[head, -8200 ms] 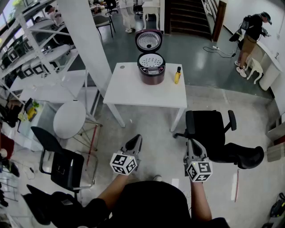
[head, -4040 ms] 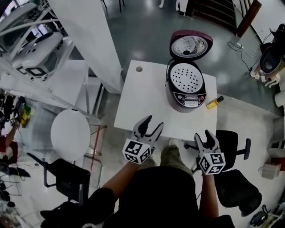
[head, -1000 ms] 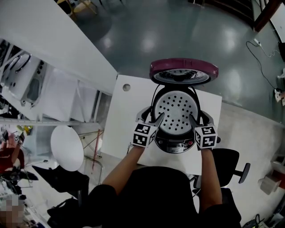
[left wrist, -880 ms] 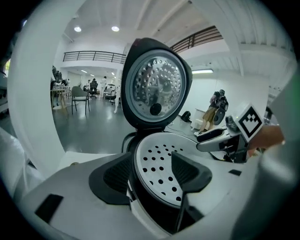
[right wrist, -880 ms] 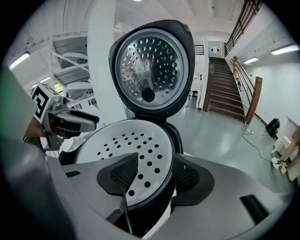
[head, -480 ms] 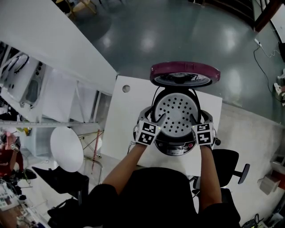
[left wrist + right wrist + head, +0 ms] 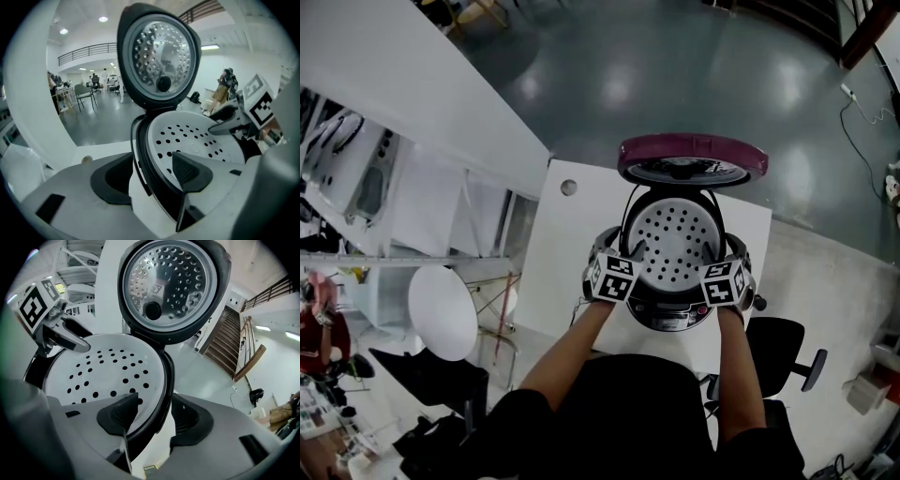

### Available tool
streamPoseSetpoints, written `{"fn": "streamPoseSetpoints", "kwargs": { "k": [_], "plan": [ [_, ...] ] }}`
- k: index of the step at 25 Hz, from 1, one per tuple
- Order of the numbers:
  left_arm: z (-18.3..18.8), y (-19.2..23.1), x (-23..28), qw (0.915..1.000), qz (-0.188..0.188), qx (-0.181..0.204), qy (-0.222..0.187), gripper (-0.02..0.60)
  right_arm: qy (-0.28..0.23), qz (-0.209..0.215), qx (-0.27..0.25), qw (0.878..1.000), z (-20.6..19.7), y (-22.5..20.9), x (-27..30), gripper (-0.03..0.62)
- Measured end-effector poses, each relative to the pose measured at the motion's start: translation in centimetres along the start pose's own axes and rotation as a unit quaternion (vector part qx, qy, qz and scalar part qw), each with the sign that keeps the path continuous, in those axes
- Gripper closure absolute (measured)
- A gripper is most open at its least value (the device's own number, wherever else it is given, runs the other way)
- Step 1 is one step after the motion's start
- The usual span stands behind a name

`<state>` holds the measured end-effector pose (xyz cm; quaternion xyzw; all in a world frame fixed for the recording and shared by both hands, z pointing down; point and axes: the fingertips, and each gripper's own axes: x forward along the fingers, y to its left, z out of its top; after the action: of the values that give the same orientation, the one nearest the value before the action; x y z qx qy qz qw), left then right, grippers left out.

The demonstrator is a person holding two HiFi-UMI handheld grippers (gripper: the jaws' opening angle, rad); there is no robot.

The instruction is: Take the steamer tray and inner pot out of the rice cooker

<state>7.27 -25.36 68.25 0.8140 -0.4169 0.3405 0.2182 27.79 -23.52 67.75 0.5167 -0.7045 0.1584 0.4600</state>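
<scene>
The rice cooker stands on the white table with its maroon lid raised. The white perforated steamer tray fills its mouth, and the inner pot beneath is hidden. My left gripper is open astride the cooker's left rim. In the left gripper view one jaw rests over the tray and the other is outside the black rim. My right gripper is open astride the right rim, one jaw over the tray.
A small hole marks the table's far left corner. A black office chair stands to my right, a round white stool to my left. A white pillar rises at the left. Stairs lie beyond the cooker.
I walked up to the table over the earlier frames. In the last second both grippers drew back and sank a little along the cooker's sides, jaws now straddling its rim.
</scene>
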Motion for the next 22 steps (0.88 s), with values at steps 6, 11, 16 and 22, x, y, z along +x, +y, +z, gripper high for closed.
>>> {"fn": "streamPoseSetpoints", "kwargs": {
  "k": [6,11,16,22],
  "plan": [
    [0.4,0.8,-1.0,0.9995,0.019,-0.024,-0.006,0.340,-0.012,-0.011,-0.008,1.000,0.9,-0.3,-0.6,0.396],
    [1.5,0.5,-2.0,0.9993,0.025,-0.021,-0.019,0.400,-0.022,-0.011,-0.003,1.000,1.4,-0.5,-1.1,0.396],
    [2.0,-0.1,-2.8,0.9991,0.022,-0.024,-0.028,0.485,-0.028,-0.005,0.001,1.000,1.8,-0.3,-1.8,0.398],
    [2.3,-0.8,-4.4,0.9979,0.028,-0.032,-0.048,0.495,-0.029,0.008,0.014,0.999,1.2,0.2,-2.8,0.428]
  ]
}}
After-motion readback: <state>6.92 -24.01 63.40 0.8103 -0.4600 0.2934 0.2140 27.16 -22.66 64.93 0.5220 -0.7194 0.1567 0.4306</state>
